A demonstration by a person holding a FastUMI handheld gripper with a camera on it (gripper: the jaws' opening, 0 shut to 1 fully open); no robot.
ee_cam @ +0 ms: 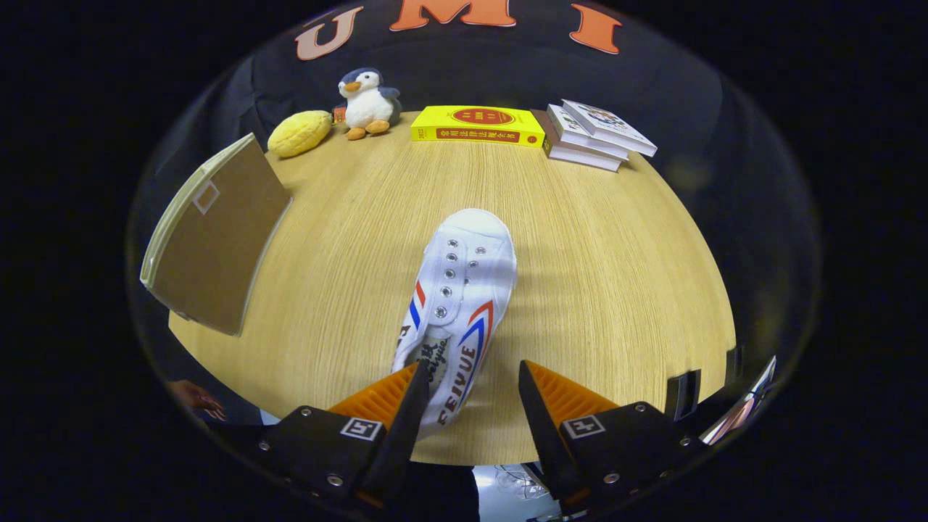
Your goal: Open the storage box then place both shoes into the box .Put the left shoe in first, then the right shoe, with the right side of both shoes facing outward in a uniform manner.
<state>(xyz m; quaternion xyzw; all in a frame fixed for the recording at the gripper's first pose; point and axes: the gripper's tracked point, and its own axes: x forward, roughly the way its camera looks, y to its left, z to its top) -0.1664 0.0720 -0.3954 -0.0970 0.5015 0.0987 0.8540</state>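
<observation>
Gripper (467, 380) fingers stand spread apart and grasp nothing, the heel end of one white shoe (455, 304) lying between them on the round wooden table (616, 290). One finger's tip sits right at the shoe's heel opening; whether it touches cannot be told. The other finger stands clear of the shoe's striped side.

The shoe points its toe away from the fingers, toward a yellow book (477, 125) at the table's far edge. Beside the shoe, off toward the far rim, a flat tan board with a pale rim (214, 235) stands tilted; it may be the storage box or its lid, though that cannot be settled from this angle.

To take the shoe well, the fingers would likely need to close across the heel collar, squarely over the firm rim and not the soft tongue, so the shoe lifts level and can be turned with its right side out.

Counted: one shoe, one tilted board, one yellow book, a stack of three books (594, 134) beyond the shoe's toe, one plush penguin (368, 101), one yellow plush bun (299, 133).
</observation>
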